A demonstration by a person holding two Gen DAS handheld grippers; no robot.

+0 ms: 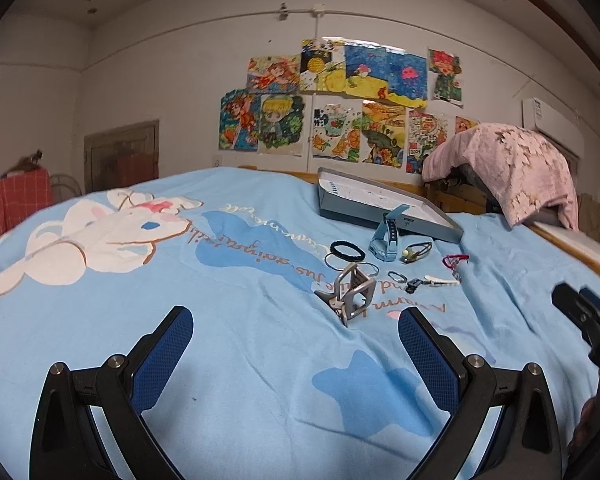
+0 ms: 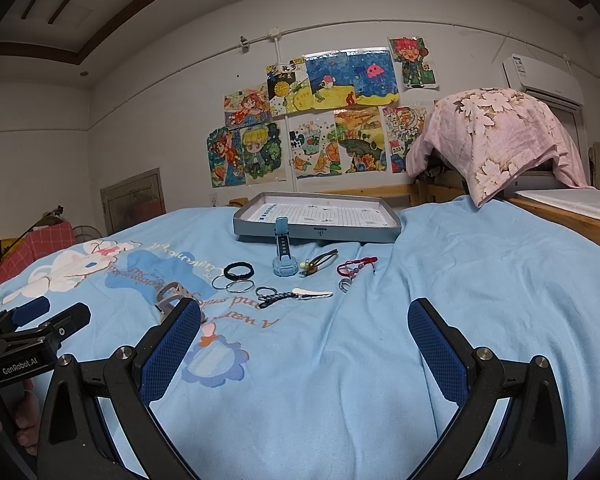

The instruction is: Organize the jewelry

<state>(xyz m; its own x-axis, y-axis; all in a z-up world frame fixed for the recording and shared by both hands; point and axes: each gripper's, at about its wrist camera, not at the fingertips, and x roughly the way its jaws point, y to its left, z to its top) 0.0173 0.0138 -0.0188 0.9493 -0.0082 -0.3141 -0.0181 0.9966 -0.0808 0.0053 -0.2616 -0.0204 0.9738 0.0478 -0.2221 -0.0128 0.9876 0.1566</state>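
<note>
Left gripper (image 1: 296,356) fingers spread wide, empty; grey hair claw (image 1: 350,294) just ahead, slightly right, nearer than right gripper (image 2: 304,354), also spread, empty.

Blue bedsheet (image 2: 340,360), grey tray (image 2: 318,230), watch (image 2: 284,258), hair ties (image 2: 239,271)

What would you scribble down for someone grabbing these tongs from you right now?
Left tongs: open, empty, above the blue bedspread.
Right tongs: open, empty too.
Grey tray: far side of the bed, no jewelry in it that I can see.
Still on the spread: blue watch, black hair tie, metal rings, grey claw clip, white hair clip, red bracelet.
Done: nothing. Left: everything.
</note>
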